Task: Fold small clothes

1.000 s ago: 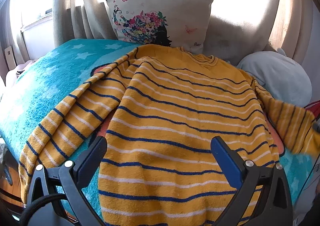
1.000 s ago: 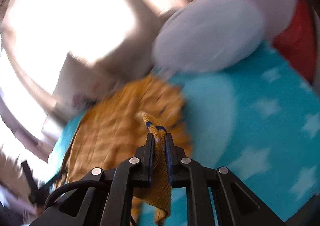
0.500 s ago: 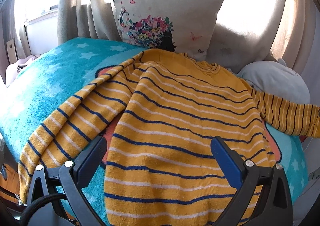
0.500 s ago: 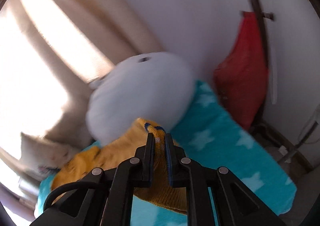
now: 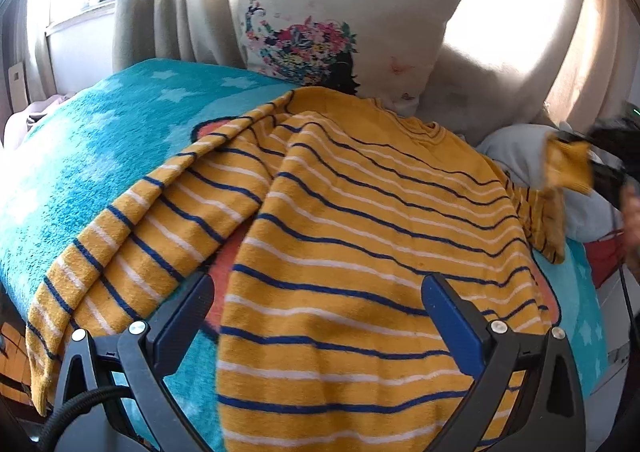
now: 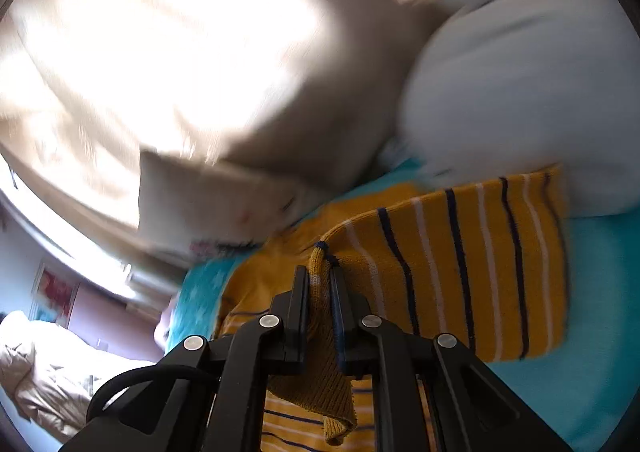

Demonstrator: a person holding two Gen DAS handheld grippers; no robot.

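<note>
A yellow sweater (image 5: 360, 236) with navy and white stripes lies spread on a turquoise star-patterned blanket (image 5: 80, 156); its collar points toward a floral cushion (image 5: 340, 28) that leans against pale curtains just beyond the sweater. One sleeve drapes across the blanket beside the sweater's body, toward the near edge. The left gripper (image 5: 316, 316) hovers over the sweater's hem with its blue-padded fingers (image 5: 452, 320) spread wide and nothing between them. The right gripper (image 6: 318, 288) has its fingers pinched tight on the cuff (image 6: 320, 264) of the other sleeve (image 6: 460, 272), which is lifted and folding back toward the sweater's body. A pale grey pillow (image 6: 520, 84) sits just beyond that sleeve. The right view is motion-blurred.
</note>
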